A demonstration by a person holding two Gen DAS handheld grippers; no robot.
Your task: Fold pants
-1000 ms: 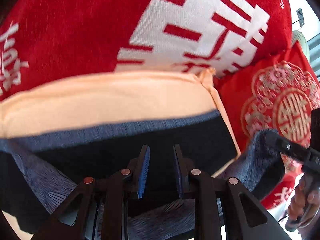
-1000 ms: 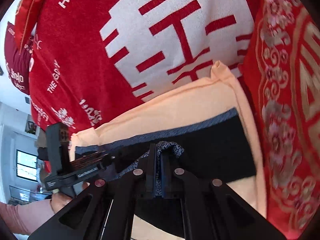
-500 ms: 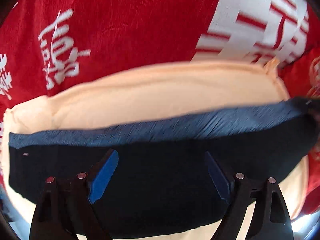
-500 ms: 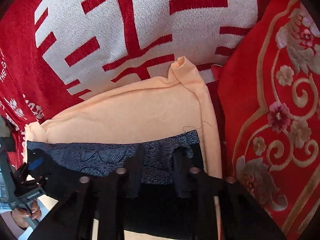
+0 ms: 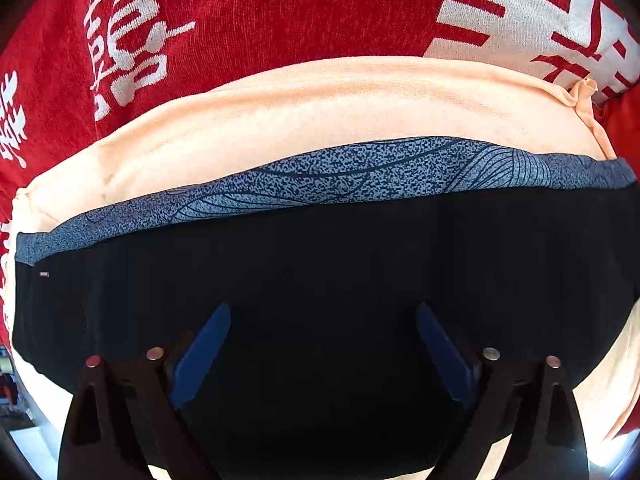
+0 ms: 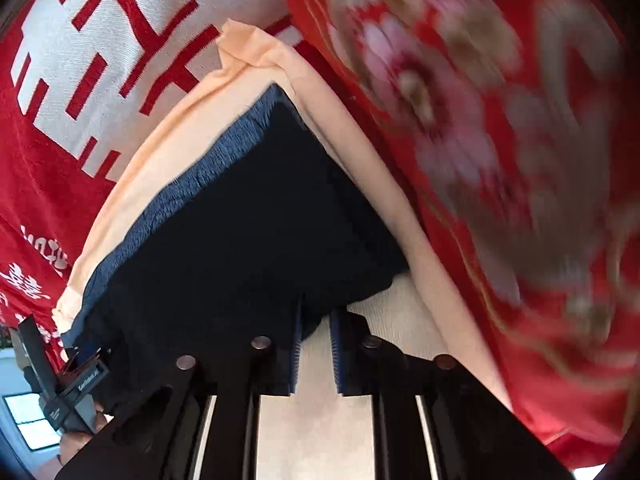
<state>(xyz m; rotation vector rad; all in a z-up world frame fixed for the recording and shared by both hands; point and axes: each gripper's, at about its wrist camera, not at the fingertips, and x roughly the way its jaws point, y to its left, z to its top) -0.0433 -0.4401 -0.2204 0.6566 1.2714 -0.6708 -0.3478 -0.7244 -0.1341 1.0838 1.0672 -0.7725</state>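
Folded pants [image 5: 360,248], dark with a blue patterned band, lie flat on a peach cloth [image 5: 320,108] over the red blanket [image 5: 260,8]. The blanket carries big white Chinese characters [image 5: 120,48]. The left gripper [image 5: 322,308] has just been opening and stands wide above the pants. The right gripper [image 6: 314,316] has just been closing to a narrow gap, with the pants' corner at its tips, not pinched. The left gripper's label is unreadable.

Matt dark knit pants [image 5: 320,280] lie on soft peach cloth [image 5: 340,112] over woven red blanket [image 5: 260,12].
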